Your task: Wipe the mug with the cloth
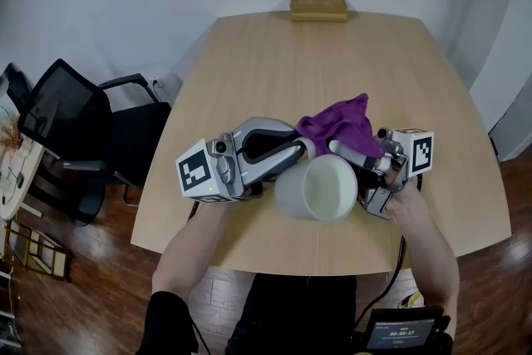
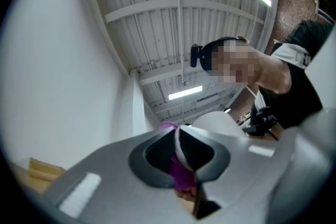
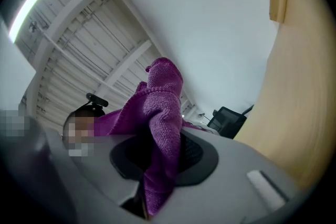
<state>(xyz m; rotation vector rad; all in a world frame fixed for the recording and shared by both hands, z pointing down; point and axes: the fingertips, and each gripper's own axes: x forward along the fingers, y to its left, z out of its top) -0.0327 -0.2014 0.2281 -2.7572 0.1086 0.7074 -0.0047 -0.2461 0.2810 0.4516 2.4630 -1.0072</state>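
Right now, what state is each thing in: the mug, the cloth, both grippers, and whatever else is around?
mug: tipped, mouth toward the head camera, empty
cloth: bunched, at the mug's far rim
left gripper: shut on the mug
right gripper: shut on the cloth
wooden block: flat at the table's far edge
office chair: upright, empty, left of the table

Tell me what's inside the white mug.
Nothing shows: the white ceramic mug turns its mouth to the head view and its pale inside looks bare. The purple cloth bunches outside, behind the rim, covering its far side.
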